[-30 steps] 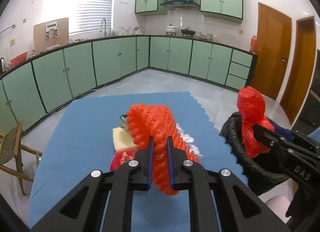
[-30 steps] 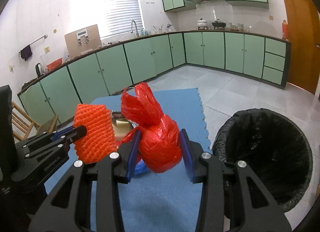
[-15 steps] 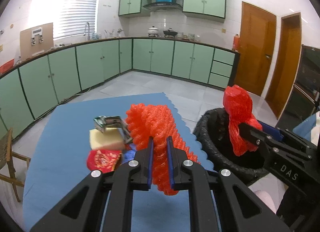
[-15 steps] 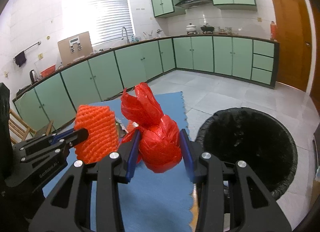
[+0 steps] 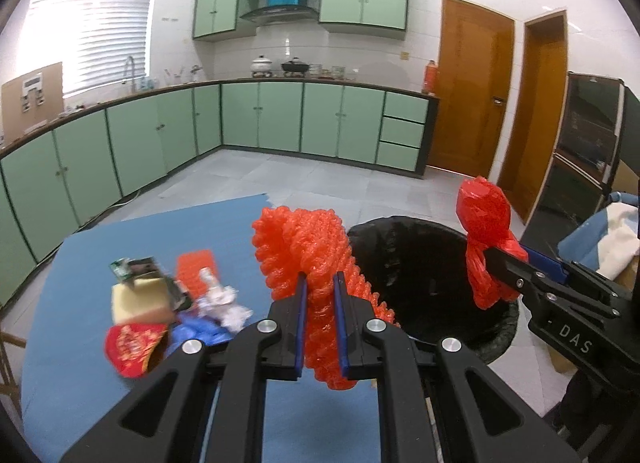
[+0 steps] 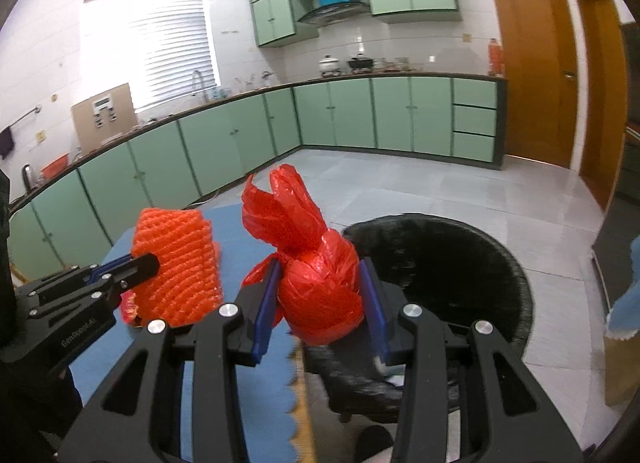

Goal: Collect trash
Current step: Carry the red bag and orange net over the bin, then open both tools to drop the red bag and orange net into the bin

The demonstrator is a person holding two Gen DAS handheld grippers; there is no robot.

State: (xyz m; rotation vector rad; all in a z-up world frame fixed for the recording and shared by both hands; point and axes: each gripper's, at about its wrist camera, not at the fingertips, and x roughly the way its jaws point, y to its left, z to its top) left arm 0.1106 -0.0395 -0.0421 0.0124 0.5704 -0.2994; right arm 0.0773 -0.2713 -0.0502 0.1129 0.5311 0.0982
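My left gripper [image 5: 320, 283] is shut on an orange foam net [image 5: 308, 259], held above the right edge of the blue mat [image 5: 80, 263]; the net also shows in the right wrist view [image 6: 176, 263]. My right gripper [image 6: 320, 267] is shut on a knotted red plastic bag [image 6: 316, 283], held over the near rim of the black-lined trash bin [image 6: 460, 263]. The bag [image 5: 484, 231] and bin [image 5: 420, 263] also show in the left wrist view. More trash lies on the mat: a yellow sponge [image 5: 136, 299], a red wrapper [image 5: 132, 347], crumpled white paper [image 5: 224, 303] and a blue scrap [image 5: 200, 331].
Green cabinets [image 5: 280, 119] line the far walls. Wooden doors [image 5: 472, 95] stand at the back right. A dark appliance [image 5: 584, 167] and a blue and white cloth [image 5: 608, 239] are to the right of the bin. Grey floor tiles [image 6: 400, 183] lie beyond the mat.
Both grippers have swung right toward the bin with their loads. The bin now fills more of both views and the red bag is over its rim.
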